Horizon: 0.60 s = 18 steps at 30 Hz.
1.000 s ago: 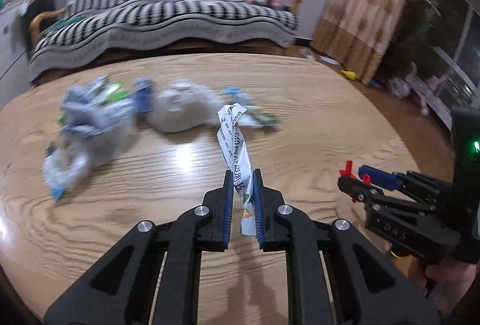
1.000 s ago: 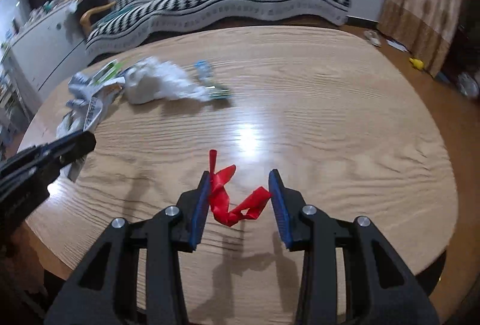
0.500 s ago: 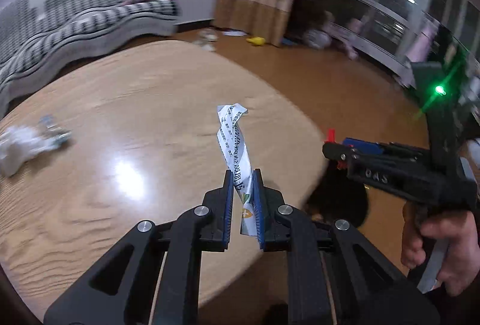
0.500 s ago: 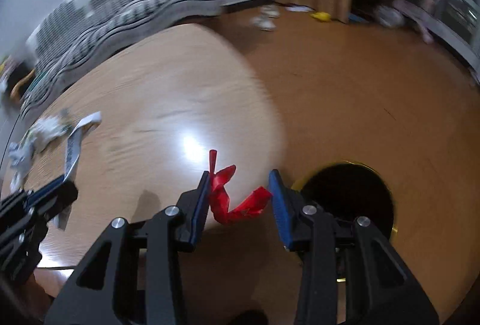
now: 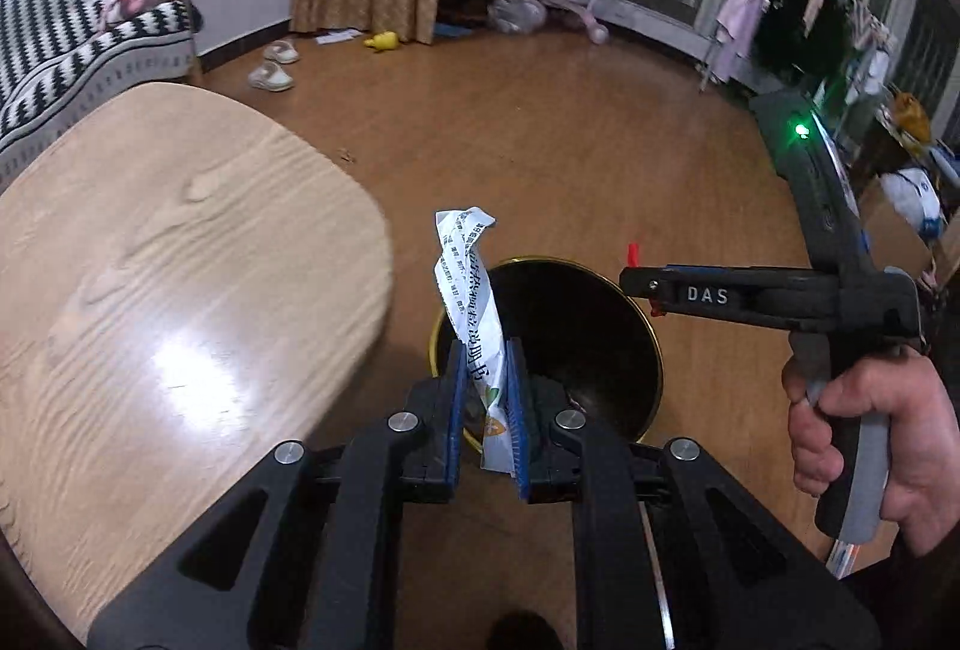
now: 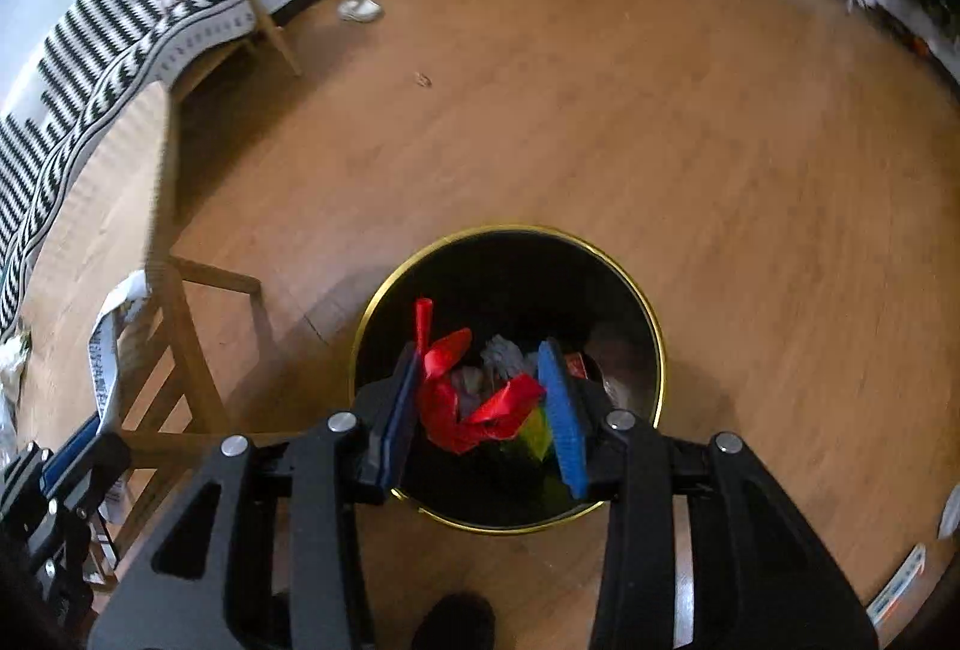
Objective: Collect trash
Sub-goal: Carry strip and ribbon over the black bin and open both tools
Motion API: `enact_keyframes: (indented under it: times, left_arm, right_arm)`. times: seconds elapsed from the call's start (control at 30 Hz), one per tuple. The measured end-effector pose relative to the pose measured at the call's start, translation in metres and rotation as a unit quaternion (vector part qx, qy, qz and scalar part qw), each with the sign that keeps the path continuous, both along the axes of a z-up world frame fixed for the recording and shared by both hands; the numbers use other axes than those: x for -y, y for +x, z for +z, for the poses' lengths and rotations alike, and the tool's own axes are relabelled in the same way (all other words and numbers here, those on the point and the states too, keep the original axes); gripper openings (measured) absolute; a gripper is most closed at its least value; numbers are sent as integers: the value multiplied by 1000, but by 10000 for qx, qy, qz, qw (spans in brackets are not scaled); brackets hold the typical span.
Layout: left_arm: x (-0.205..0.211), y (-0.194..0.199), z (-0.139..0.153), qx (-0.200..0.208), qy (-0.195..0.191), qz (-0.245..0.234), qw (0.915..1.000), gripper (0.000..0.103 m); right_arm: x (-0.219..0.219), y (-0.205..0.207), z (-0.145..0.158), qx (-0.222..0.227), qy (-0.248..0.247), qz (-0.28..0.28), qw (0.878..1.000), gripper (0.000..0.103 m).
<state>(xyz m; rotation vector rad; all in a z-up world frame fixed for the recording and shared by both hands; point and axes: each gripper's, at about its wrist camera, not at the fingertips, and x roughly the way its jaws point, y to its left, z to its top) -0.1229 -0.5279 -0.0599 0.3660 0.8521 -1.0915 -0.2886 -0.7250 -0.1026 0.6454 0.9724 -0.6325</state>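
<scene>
My left gripper (image 5: 486, 380) is shut on a crumpled white printed wrapper (image 5: 471, 290) and holds it above the near rim of a black bin with a gold rim (image 5: 651, 326) on the floor. My right gripper (image 6: 486, 398) is shut on a twisted red wrapper (image 6: 456, 398) and hangs right over the bin's mouth (image 6: 600, 254), where several bits of trash lie inside. The right gripper also shows in the left wrist view (image 5: 645, 284), over the bin's far rim. The left gripper and its white wrapper (image 6: 105, 356) show at the left edge of the right wrist view.
The wooden table (image 5: 150, 290) lies to the left of the bin, its legs (image 6: 180, 326) showing. A black-and-white striped sofa (image 6: 72, 68) stands beyond it. Slippers (image 5: 273, 68), a yellow toy and a pink ride-on toy lie on the wooden floor near the curtain.
Both grippers have swung right, off the table and over to the bin, each still holding its wrapper. The pile of trash on the table has left the view.
</scene>
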Motion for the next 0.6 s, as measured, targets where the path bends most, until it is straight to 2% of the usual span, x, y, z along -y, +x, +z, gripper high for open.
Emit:
enact_keyframes:
  times: [0.3,0.37,0.47,0.6]
  left_arm:
    - [23,12,-16,-74,138,-155,9998,12]
    - [28,11,-18,-91,148,-178,9997,12]
    - [33,12,-21,-135,160,-228,9995,12]
    - [39,13,-28,-218,204,-300,9991,12]
  right_arm:
    - [5,5,-8,-64,112,-97,9999,42]
    - [6,8,-7,-55,120,-111,9999,46]
    - [8,8,-8,-20,147,-167,9998,60]
    - [10,5,-5,-1,52,-212,9998,62]
